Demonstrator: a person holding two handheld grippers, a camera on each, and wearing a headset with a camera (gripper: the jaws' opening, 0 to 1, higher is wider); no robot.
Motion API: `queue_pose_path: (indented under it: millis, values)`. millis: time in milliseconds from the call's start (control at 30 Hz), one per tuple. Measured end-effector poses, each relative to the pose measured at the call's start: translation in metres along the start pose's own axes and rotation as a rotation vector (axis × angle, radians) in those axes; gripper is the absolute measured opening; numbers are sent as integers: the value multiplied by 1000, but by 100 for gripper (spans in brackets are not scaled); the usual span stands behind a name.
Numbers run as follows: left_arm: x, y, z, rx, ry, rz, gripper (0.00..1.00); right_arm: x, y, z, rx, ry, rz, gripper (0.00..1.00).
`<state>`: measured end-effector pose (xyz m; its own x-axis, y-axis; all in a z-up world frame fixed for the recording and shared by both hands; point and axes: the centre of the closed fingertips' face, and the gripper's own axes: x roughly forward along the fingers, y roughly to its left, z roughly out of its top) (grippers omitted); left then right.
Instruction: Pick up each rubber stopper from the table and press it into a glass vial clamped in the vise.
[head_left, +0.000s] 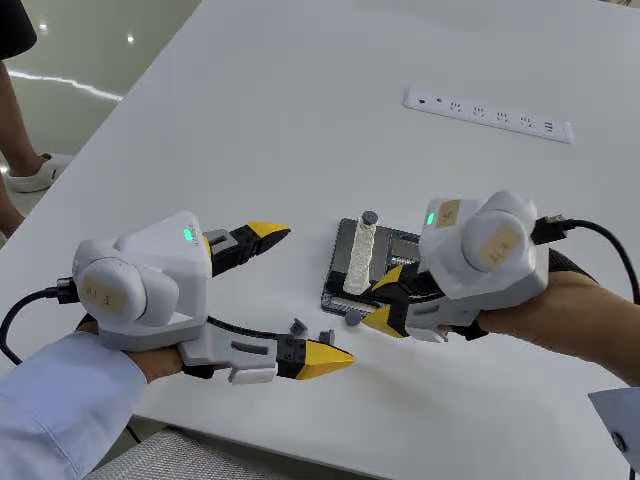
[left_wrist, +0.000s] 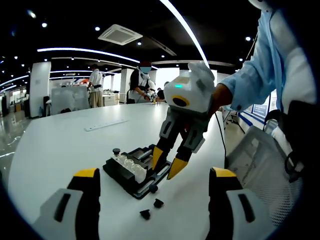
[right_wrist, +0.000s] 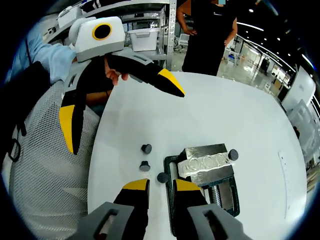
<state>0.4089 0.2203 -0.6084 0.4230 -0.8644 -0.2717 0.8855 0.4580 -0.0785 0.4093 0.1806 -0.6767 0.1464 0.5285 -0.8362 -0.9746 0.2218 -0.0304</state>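
Standing on the white worktop (head_left: 300, 120), a short way in from its near edge, the vise (right_wrist: 207, 150) clamps a row of glass vials (right_wrist: 204, 162). The vial at the far end of the row carries the fitted stopper (head_left: 370, 216). Three more stoppers lie on the worktop between the vise and the near edge: the nearest loose stopper (right_wrist: 163, 177) just beside the vise base, then the second loose stopper (right_wrist: 144, 166) and the third loose stopper (right_wrist: 146, 148) a little further out.

The left gripper (head_left: 300, 294) is held over the near edge, left of the vise, with its jaws spread wide. The right gripper (head_left: 385, 297) points its tips down at the near end of the vise. Its jaws are only narrowly apart, and the nearest loose stopper lies just ahead of them, not gripped.

A power strip (head_left: 488, 115) lies toward the far edge of the worktop. Glossy floor (head_left: 70, 60) shows beyond the left edge. A mesh chair (right_wrist: 50, 165) stands at the near edge. The room is open-plan, with ceiling strip lights (left_wrist: 185, 30), a ceiling air-conditioning unit (left_wrist: 120, 34), shelving (right_wrist: 145, 30) holding bins, and people (left_wrist: 95, 87) standing at the back.
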Motion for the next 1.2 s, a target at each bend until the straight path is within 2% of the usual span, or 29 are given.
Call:
queue_pose_path:
  millis: [67,133,233,500,667,1200]
  values:
    - [0,0,0,0,-5,2,88,5,2,-2,1,18,9,15]
    - [-1,0,0,-3,-10,5,88,11,1,-4,-28,46,-6,14]
    - [-2,2,-1,-8,-16,10,88,19,1,-4,-33,62,-9,13]
    - [-4,5,-1,-19,-26,17,87,29,-2,-8,-73,95,-17,12]
    - [-3,5,-2,-23,-26,14,87,33,-3,-13,-141,124,-33,12]
    - [0,5,-4,-27,-24,14,87,36,-5,-14,-161,138,-26,9]
